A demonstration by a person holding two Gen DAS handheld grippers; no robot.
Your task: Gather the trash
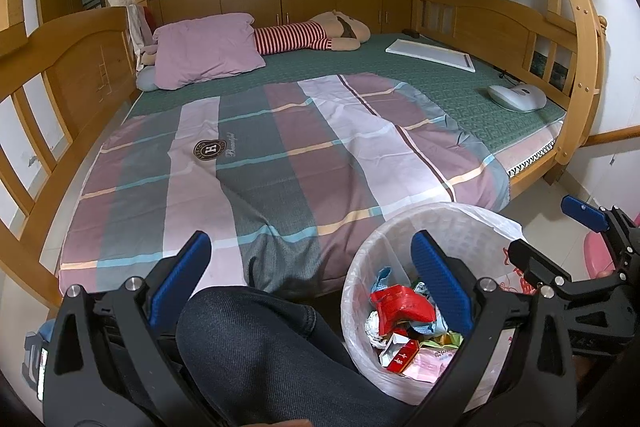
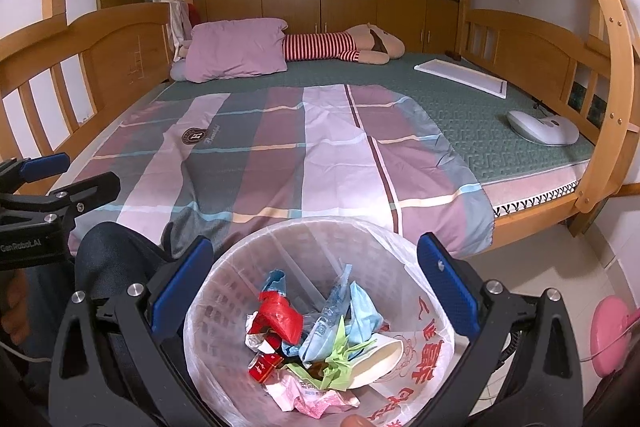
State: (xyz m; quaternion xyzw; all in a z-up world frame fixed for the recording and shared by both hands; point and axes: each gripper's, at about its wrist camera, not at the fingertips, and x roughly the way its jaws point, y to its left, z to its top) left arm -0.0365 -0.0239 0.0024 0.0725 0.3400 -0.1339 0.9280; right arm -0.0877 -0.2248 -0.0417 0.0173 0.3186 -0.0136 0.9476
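Observation:
A white lattice trash bin (image 1: 394, 227) with a clear liner stands on the floor at the foot of the bed. It holds crumpled trash (image 1: 400, 311): red wrappers, blue and green paper, a pink packet, a paper cup. My right gripper (image 2: 316, 267) hangs open just above the bin (image 2: 224, 291), its blue pads on either side of the trash (image 2: 280, 315), holding nothing. My left gripper (image 1: 312, 259) is open and empty to the left of the bin, over a person's dark-trousered knee (image 1: 260, 347). Each gripper also shows in the other's view: the right gripper (image 1: 560, 239) and the left gripper (image 2: 76, 175).
A wooden bunk bed (image 1: 80, 75) fills the view, with a plaid quilt (image 1: 280, 147), a pink pillow (image 1: 204, 47), a striped plush toy (image 1: 312, 35), a white board (image 1: 432, 53) and a grey-white device (image 1: 516, 97). A pink round object (image 2: 612, 339) lies on the tiled floor, right of the bin.

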